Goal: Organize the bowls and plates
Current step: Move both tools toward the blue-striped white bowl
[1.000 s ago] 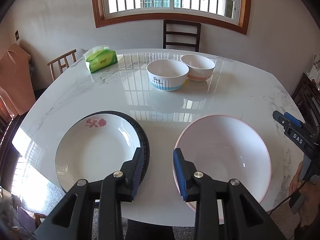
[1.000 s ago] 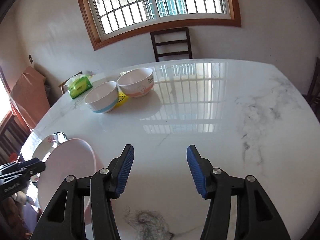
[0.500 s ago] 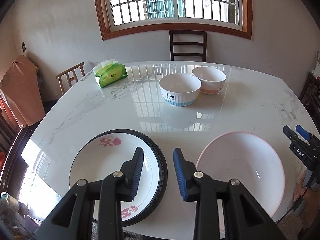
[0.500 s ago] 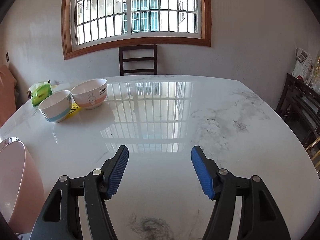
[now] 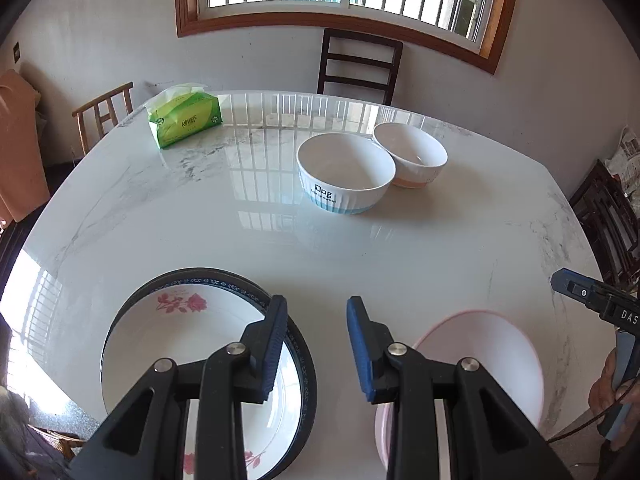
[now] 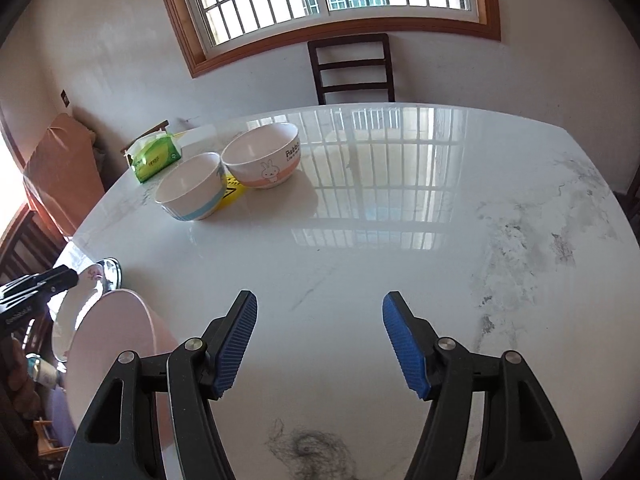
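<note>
A white plate with red flowers [image 5: 168, 344] lies in a dark blue-rimmed plate [image 5: 308, 368] at the table's near left. A pink plate [image 5: 496, 364] lies at the near right. A white bowl marked "Dog" [image 5: 344, 180] and a white and orange rabbit bowl [image 5: 412, 156] stand side by side further back. My left gripper [image 5: 316, 344] is open and empty, above the gap between the plates. My right gripper [image 6: 320, 340] is open and empty over bare table, right of the pink plate [image 6: 112, 344]. The bowls [image 6: 192, 188] [image 6: 262, 160] lie far left there.
A green tissue pack [image 5: 184, 120] lies at the table's back left. A dark chair [image 5: 356, 68] stands behind the marble table [image 5: 240, 216], a wooden chair [image 5: 104, 112] at the left. A clump of hair [image 6: 312, 452] lies near my right gripper.
My left gripper has pulled back and turned right, so the plates sit lower in view. My right gripper has swung back to the left. Both stay open and empty.
</note>
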